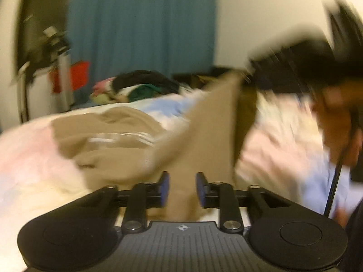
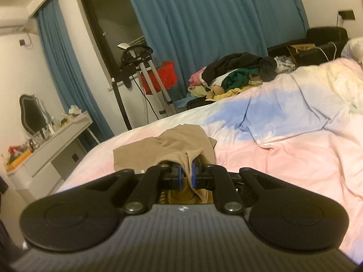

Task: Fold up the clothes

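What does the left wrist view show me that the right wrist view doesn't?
Only the left wrist view: the left gripper, jaws apart with the tan garment between them, the cloth rising blurred to the right gripper and the hand holding it.

Only the right wrist view: the right gripper's jaws shut on the cloth, and a white dressing table.

Both: the garment, the pastel bedspread, the clothes pile, the blue curtain.

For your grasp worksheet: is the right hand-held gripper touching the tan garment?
Touching. The right wrist view shows the right hand-held gripper with its blue pads closed on a fold of the tan garment.
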